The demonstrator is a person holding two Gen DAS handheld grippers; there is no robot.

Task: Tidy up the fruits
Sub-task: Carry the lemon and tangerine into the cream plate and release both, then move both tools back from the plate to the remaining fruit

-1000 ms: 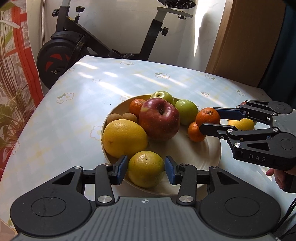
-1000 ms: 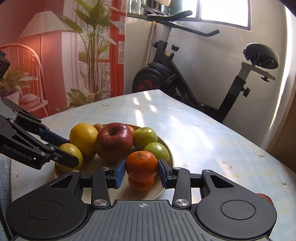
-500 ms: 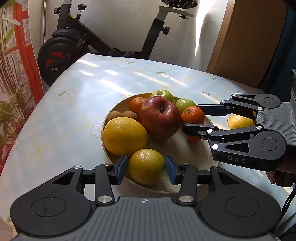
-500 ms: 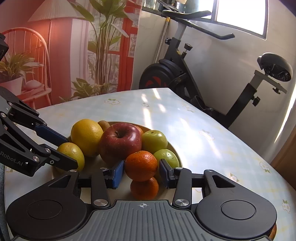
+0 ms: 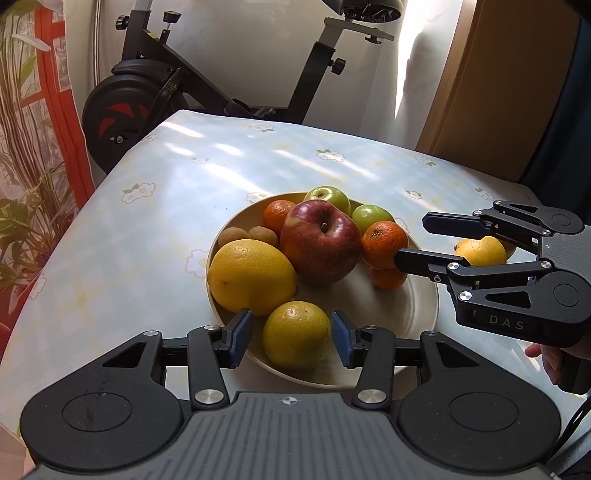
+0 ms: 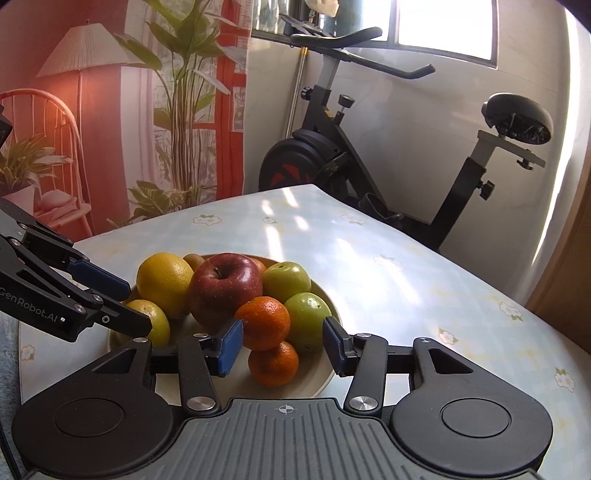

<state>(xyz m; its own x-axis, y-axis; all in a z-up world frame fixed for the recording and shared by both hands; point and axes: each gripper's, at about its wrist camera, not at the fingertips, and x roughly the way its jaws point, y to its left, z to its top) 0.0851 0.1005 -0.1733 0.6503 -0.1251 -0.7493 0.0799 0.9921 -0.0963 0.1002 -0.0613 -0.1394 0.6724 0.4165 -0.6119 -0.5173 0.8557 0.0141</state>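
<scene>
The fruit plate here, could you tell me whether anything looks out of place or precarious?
Two things stand out. One tangerine sits stacked on another tangerine near the plate's edge, between the open pads of the right claw, and looks likely to roll. One yellow citrus lies off the plate, on the table behind that claw.

3 tangerines (image 5: 384,243), 2 green apples (image 5: 371,216), 1 red apple (image 5: 319,242).

Daylight from the window (image 6: 443,26) fell in bright streaks across the table (image 5: 229,173), with mild glare. Both fisheye views stayed sharp at centre. Their edges bowed and darkened.
</scene>
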